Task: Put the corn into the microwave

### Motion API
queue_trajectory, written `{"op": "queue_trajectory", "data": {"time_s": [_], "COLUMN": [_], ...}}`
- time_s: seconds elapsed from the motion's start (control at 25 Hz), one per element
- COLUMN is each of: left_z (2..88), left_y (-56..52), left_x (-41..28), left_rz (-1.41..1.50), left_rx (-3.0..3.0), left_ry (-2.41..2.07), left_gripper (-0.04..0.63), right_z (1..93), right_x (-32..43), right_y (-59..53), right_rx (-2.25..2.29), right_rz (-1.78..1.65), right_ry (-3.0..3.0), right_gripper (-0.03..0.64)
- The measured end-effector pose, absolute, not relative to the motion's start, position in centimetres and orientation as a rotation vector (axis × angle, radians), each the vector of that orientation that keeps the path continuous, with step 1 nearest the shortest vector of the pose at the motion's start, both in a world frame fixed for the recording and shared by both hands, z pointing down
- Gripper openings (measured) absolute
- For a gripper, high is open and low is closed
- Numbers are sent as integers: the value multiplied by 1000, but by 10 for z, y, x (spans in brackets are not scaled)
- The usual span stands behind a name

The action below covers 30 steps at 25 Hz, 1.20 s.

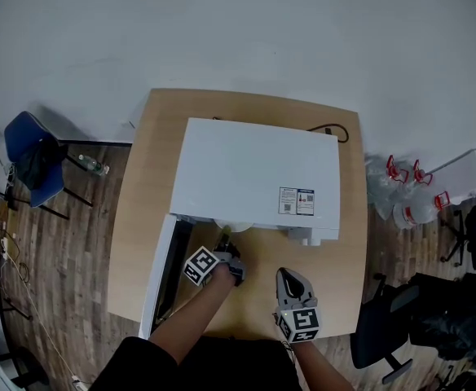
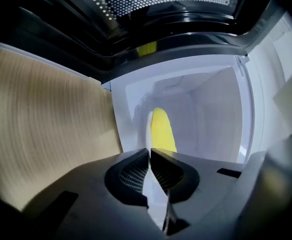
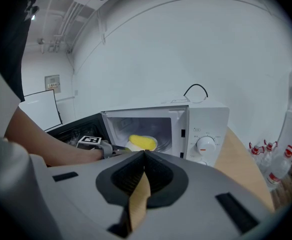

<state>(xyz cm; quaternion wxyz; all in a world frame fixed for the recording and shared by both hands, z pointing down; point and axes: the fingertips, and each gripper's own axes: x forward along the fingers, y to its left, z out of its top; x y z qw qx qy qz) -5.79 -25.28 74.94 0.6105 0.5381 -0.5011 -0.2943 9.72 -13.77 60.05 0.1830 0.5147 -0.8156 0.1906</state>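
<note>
The corn [image 2: 162, 129] lies inside the open microwave [image 1: 254, 173], at twelve o'clock from the left gripper [image 2: 149, 153], whose jaws are clenched empty. The right gripper [image 3: 144, 155], at its four o'clock, is likewise clenched on nothing.

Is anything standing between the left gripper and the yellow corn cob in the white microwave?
Nothing visible. The door of the white microwave hangs open, and the yellow corn cob lies inside, straight ahead of the shut left gripper.
</note>
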Motion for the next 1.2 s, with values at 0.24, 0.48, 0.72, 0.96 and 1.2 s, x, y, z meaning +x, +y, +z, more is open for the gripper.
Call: {"op": "queue_trajectory", "data": {"time_s": [0.24, 0.48, 0.72, 0.96, 1.2], "left_z": [751, 752, 751, 744, 738], "left_y": [-265, -269, -272, -266, -254], "left_x": [-53, -52, -49, -58, -49], "left_rz": [-661, -672, -634, -556, -438], "left_rx": [1234, 1232, 1269, 1370, 1479], "left_ry": [-1177, -1191, -1185, -1236, -1212], "left_gripper": [23, 23, 25, 26, 74], "right_z": [602, 603, 603, 600, 598], "right_x": [108, 105, 106, 106, 106], "right_y": [-137, -139, -141, -141, -137], "right_rx": [1457, 1432, 1432, 1444, 1452], "right_rz": [540, 551, 558, 555, 552], "right_ry": [-2283, -2305, -2313, -2318, -2319], "right_gripper": [60, 60, 60, 60, 60]}}
